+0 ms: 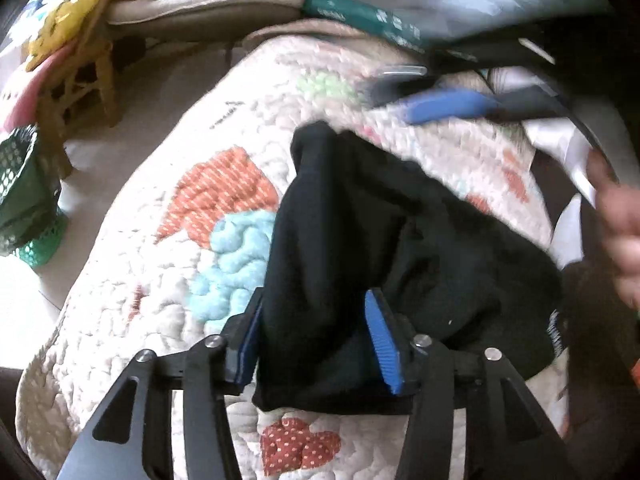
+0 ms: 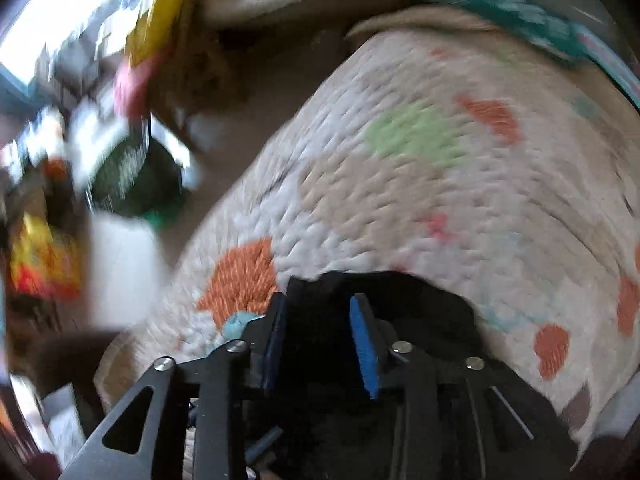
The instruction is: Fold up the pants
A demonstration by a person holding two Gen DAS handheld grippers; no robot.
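Black pants [image 1: 380, 220] lie bunched on a patterned quilt [image 1: 132, 300]. My left gripper [image 1: 316, 304] stands low over their near edge, jaws apart, with black cloth filling the gap and not pinched by the blue pads. In the left wrist view, one of the right gripper's blue fingers [image 1: 448, 105] shows as a blur beyond the pants. In the blurred right wrist view, my right gripper [image 2: 319, 300] is open above the pants [image 2: 420, 300], with dark cloth below its pads and the quilt [image 2: 400, 200] beyond. A hand [image 1: 624, 232] is at the right edge.
A green mesh basket [image 1: 24, 200] and a wooden toy frame [image 1: 80, 92] stand on the floor left of the quilt. A beige cushion [image 1: 200, 4] and a teal package [image 1: 360, 12] lie beyond the quilt's far edge. A yellow item [image 1: 68, 20] lies at the far left.
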